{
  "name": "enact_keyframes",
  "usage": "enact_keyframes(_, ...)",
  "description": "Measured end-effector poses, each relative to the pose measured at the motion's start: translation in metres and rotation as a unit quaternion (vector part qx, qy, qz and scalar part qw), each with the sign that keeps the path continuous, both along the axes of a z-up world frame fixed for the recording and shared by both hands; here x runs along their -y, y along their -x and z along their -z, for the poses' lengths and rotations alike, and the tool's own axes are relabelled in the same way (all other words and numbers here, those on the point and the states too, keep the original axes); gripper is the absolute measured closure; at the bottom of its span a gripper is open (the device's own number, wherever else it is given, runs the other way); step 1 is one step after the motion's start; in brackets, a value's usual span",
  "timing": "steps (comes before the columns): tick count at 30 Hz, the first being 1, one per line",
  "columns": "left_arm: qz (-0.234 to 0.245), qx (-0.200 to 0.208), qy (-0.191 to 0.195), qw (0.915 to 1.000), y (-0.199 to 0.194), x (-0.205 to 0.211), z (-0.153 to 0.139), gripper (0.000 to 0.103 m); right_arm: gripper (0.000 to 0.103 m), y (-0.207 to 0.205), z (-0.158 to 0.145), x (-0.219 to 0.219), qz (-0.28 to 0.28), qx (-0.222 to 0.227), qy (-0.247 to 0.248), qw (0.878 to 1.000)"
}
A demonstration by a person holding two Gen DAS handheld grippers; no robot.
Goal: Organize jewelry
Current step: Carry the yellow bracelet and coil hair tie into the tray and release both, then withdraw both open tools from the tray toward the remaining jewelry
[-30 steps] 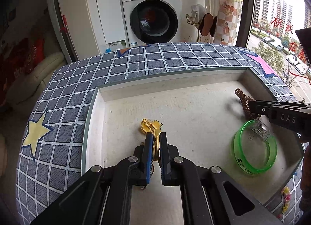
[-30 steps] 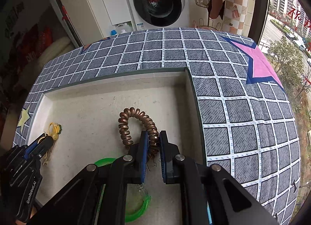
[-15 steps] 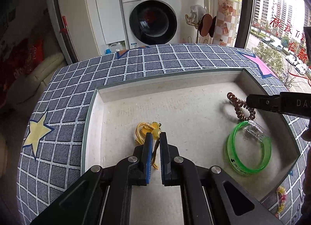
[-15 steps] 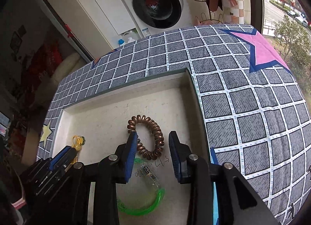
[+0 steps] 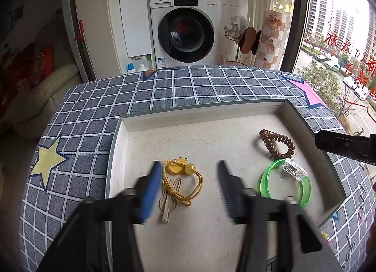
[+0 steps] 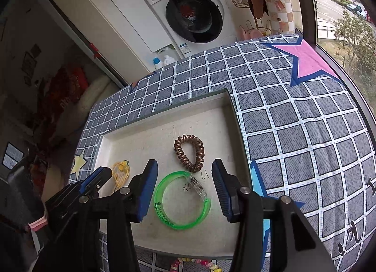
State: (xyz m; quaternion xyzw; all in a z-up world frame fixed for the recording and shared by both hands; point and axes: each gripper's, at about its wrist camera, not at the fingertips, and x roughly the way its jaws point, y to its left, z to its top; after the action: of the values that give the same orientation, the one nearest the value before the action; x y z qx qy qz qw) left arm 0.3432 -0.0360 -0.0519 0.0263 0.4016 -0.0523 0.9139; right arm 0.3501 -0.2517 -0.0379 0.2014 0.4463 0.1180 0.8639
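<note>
A shallow white tray sits on a checked tablecloth. In it lie a yellow hair tie with charms, a brown spiral hair tie and a green bangle. My left gripper is open and empty, raised above the yellow tie. My right gripper is open and empty, raised above the bangle and spiral tie. The right gripper also shows at the right edge of the left wrist view.
A colourful bead string lies on the cloth in front of the tray. A washing machine stands beyond the table, a window at the right and a sofa at the left.
Both grippers opened and drew back and up. The left let go of the yellow hair tie, the right let go of the brown spiral tie. Both ties now lie in the tray.
</note>
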Motion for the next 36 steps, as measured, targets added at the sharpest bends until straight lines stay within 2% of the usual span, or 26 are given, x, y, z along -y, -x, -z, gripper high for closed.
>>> enact_keyframes(2, -0.009, 0.030, -0.006, 0.9995, 0.007, 0.001, -0.006, 0.000, 0.047, 0.004, -0.002, 0.001, -0.001, 0.000, 0.000, 1.000)
enact_keyframes(3, -0.002, 0.028, -0.005, 0.9996, 0.008, 0.002, -0.008, 0.000, 0.040, 0.005, -0.003, 0.001, -0.002, 0.000, -0.001, 1.000)
enact_keyframes(4, 0.001, 0.025, -0.005, 0.9997, 0.008, 0.003, -0.009, 0.000, 0.038, 0.007, -0.004, 0.002, -0.002, 0.001, -0.003, 1.000)
enact_keyframes(8, 0.002, 0.038, -0.011, 0.9992, 0.019, 0.004, -0.019, 0.000, 0.034, 0.015, -0.007, 0.004, -0.007, 0.000, -0.011, 1.000)
enact_keyframes(9, 0.004, 0.039, -0.010, 0.9992, 0.023, 0.004, -0.021, 0.000, 0.025, 0.018, -0.008, 0.005, -0.008, 0.000, -0.013, 1.000)
enact_keyframes(11, 0.008, 0.041, -0.009, 0.9991, 0.031, 0.002, -0.025, 0.000, 0.016, 0.025, -0.010, 0.007, -0.009, 0.003, -0.019, 1.000)
enact_keyframes(17, 0.027, 0.034, 0.014, 0.9990, 0.066, -0.011, -0.035, 0.000, 0.015, 0.051, -0.024, 0.011, -0.013, 0.025, -0.016, 0.999)
enact_keyframes(21, 0.022, 0.045, 0.008, 0.9987, 0.096, -0.020, -0.038, 0.000, 0.014, 0.071, -0.034, 0.015, -0.002, 0.046, -0.016, 0.999)
enact_keyframes(24, 0.019, 0.042, 0.015, 0.9988, 0.117, -0.027, -0.037, 0.000, 0.014, 0.085, -0.039, 0.019, 0.009, 0.056, -0.027, 0.998)
enact_keyframes(27, 0.014, 0.036, 0.022, 0.9990, 0.136, -0.037, -0.033, 0.000, 0.014, 0.098, -0.045, 0.020, 0.010, 0.064, -0.017, 0.998)
enact_keyframes(32, 0.006, 0.021, 0.020, 0.9996, 0.163, -0.051, -0.026, 0.000, 0.014, 0.122, -0.053, 0.020, 0.009, 0.070, -0.014, 0.997)
enact_keyframes(36, 0.011, 0.012, 0.020, 0.9997, 0.186, -0.056, -0.021, 0.000, 0.014, 0.141, -0.055, 0.014, -0.016, 0.058, 0.002, 0.998)
